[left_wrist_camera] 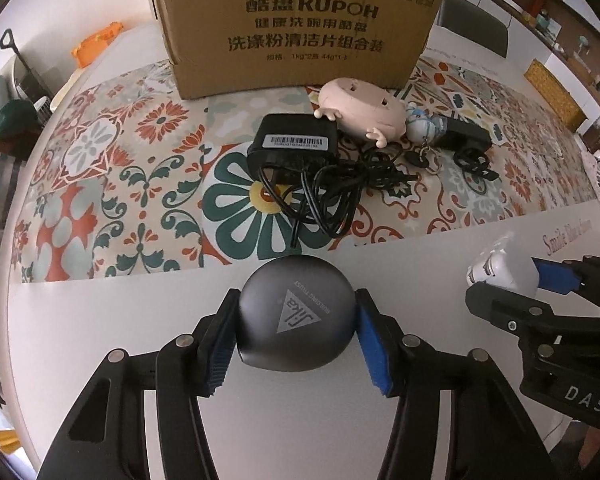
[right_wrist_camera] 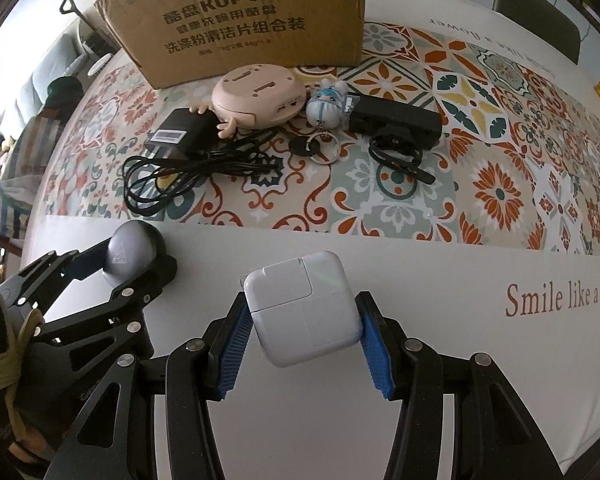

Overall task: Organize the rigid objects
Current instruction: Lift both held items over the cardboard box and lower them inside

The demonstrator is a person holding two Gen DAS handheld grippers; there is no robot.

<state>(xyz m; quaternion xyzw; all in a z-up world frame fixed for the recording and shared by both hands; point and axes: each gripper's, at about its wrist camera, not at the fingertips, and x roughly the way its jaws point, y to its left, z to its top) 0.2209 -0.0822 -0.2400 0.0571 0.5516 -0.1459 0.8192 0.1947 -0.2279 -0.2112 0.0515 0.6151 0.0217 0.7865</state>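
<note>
My left gripper (left_wrist_camera: 298,320) is shut on a round grey case (left_wrist_camera: 296,316) with a triangle logo, held over the white table edge. It also shows in the right wrist view (right_wrist_camera: 134,254). My right gripper (right_wrist_camera: 304,320) is shut on a white square charger (right_wrist_camera: 304,306), which shows at the right of the left wrist view (left_wrist_camera: 504,266). Further back on the patterned cloth lie a black adapter with a tangled cable (left_wrist_camera: 294,146), a pink round gadget (left_wrist_camera: 360,110), a small blue-white figure keychain (right_wrist_camera: 326,106) and a black bar-shaped device (right_wrist_camera: 396,118).
A large cardboard box (left_wrist_camera: 300,28) stands at the back of the table behind the objects. The patterned cloth (right_wrist_camera: 480,184) covers the table's middle, with a white border (right_wrist_camera: 460,280) printed with text near me. A chair (right_wrist_camera: 536,4) stands beyond the far side.
</note>
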